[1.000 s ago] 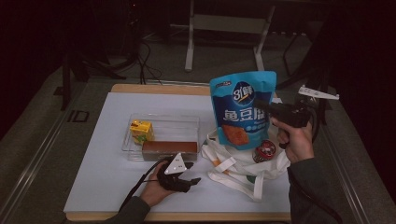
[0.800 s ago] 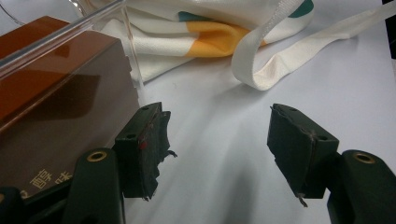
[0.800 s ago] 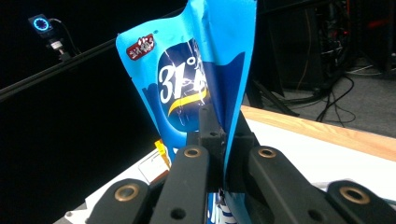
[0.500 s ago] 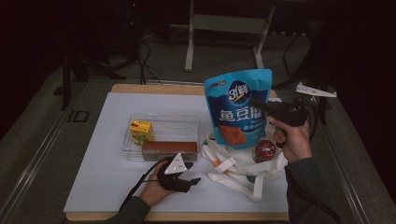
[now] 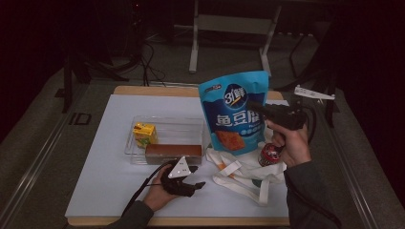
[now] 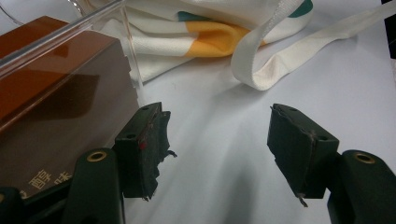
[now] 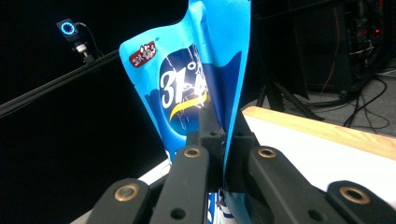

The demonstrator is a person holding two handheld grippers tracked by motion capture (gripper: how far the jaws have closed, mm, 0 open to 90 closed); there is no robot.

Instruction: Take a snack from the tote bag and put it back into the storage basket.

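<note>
Tabletop (image 5: 95, 191) carries, largest first: a white cloth bag (image 5: 246, 169) lying slack near the right front, a clear plastic tray (image 5: 200, 125) to its left, and the small goods.

Blue snack pouch (image 5: 234, 112) hangs upright above the cloth bag, its long axis vertical, its lower edge just over the bag. Right claw (image 5: 255, 108) is clamped fully onto the pouch's right edge near the top; in the right gripper view the jaws pinch a fold of the pouch (image 7: 205, 88) between them. The pouch lies directly ahead of that claw, and the right hand is plainly the nearer one to it.

Left claw (image 5: 193, 183) rests low on the tabletop in front of the tray, jaws spread wide with nothing between them; in the left gripper view the bag's strap (image 6: 280, 56) lies ahead, apart from the jaws.

Tray contents: a long brown box (image 5: 173, 151) along its front wall and a yellow carton (image 5: 144, 133) at its left end.

Red can (image 5: 270, 153) sits at the bag's right side, below the right hand; whether inside the bag or on it cannot be told.
</note>
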